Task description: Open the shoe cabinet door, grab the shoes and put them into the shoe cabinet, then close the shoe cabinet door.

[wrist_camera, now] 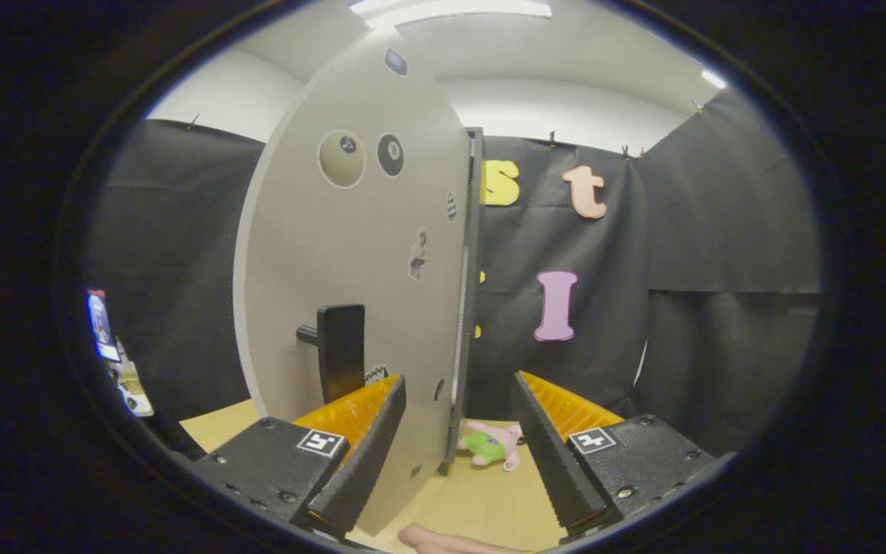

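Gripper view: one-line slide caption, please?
Open gripper faces the cabinet door, its black handle just beyond the left jaw.

Gripper (458,454) with 2 ridged fingers (358,454), black screwed mounts, 1 square black-and-white marker on each

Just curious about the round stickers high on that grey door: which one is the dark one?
The right-hand round sticker, nearer the door's free edge. Its larger neighbour is pale. The open tool touches neither.

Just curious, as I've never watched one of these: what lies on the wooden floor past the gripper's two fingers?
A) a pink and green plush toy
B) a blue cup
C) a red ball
A: a pink and green plush toy lies beyond the open gripper, beside the door's edge.
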A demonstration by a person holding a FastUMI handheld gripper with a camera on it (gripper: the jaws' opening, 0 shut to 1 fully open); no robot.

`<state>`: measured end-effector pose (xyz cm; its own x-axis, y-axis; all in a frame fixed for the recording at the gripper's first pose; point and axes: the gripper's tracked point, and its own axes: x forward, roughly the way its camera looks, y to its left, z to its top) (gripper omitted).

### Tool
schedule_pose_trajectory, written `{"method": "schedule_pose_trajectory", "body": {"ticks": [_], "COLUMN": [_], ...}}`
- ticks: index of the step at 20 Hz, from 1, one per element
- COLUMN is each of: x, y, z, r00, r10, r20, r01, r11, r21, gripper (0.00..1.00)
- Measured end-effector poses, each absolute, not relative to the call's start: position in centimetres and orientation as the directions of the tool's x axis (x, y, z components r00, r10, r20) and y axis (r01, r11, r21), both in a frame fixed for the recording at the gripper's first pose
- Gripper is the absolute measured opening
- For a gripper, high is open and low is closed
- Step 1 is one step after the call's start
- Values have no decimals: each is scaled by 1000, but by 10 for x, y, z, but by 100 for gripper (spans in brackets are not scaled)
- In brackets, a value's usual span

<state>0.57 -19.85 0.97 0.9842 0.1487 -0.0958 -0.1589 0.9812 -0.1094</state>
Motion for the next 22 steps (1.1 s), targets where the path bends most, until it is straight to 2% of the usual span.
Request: {"method": "schedule_pose_trajectory", "body": {"ticks": [5, 14, 22], "x": [17, 26, 52], "y": [-172, -133, -70], "z": [4, -3, -26], "r00": [992, 997, 987], "r10": [97, 74, 155], "r20": [-80, -14, -44], "r01": [-108, -75, -159], "r11": [984, 993, 983], "r21": [-144, -92, -91], "gripper": [92, 91, 91]}}
